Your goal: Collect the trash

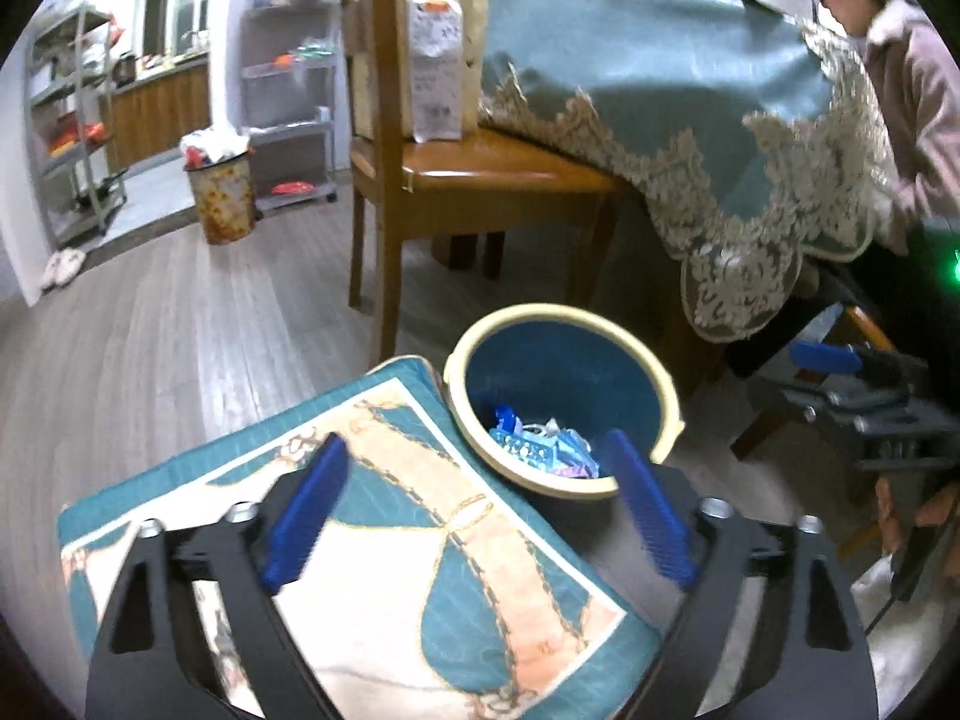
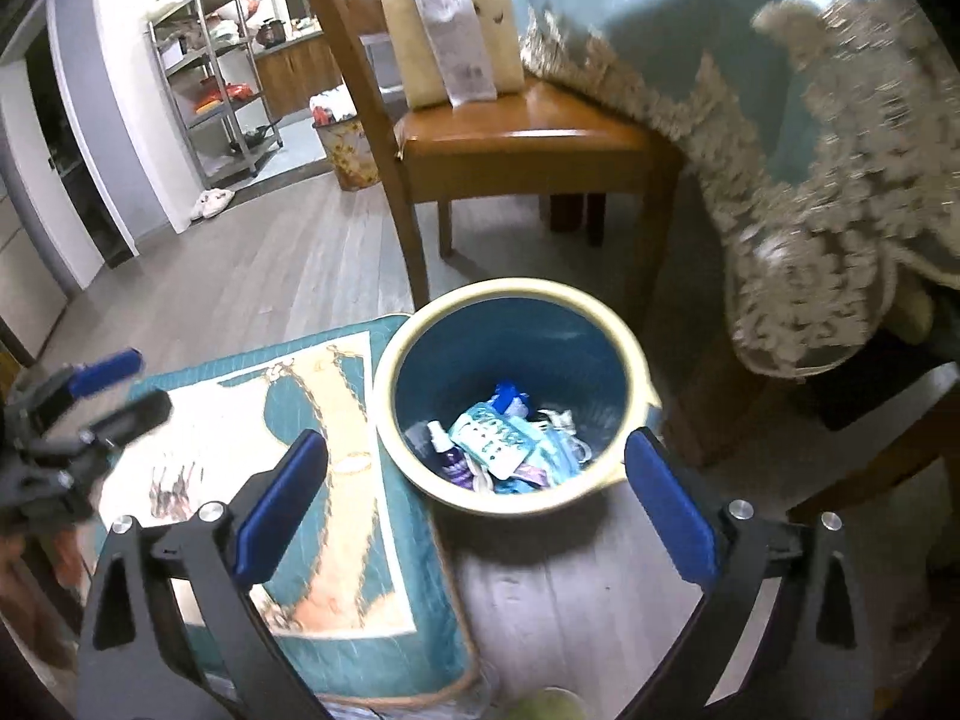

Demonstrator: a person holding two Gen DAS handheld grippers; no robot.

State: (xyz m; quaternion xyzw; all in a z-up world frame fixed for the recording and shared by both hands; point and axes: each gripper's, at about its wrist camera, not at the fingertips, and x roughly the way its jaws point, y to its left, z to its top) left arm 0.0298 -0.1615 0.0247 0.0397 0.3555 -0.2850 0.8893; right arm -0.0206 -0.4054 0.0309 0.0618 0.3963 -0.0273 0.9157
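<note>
A blue bin with a cream rim (image 1: 654, 378) (image 2: 624, 330) stands on the floor beside a patterned teal cushion (image 1: 408, 564) (image 2: 336, 516). Inside it lie crumpled wrappers and a small bottle (image 1: 540, 447) (image 2: 504, 444). My left gripper (image 1: 474, 498) is open and empty, hovering above the cushion and the bin's near rim. My right gripper (image 2: 474, 498) is open and empty, above the bin's near edge. The right gripper also shows at the right edge of the left wrist view (image 1: 840, 360), and the left gripper shows at the left of the right wrist view (image 2: 90, 396).
A wooden chair (image 1: 480, 180) (image 2: 516, 144) with a paper bag (image 1: 435, 66) (image 2: 456, 18) stands behind the bin. A table with a teal lace-edged cloth (image 1: 690, 108) (image 2: 810, 120) hangs over at right. A person (image 1: 900, 90) sits there. A full metal bin (image 1: 222, 198) and shelves (image 1: 72, 120) stand far left.
</note>
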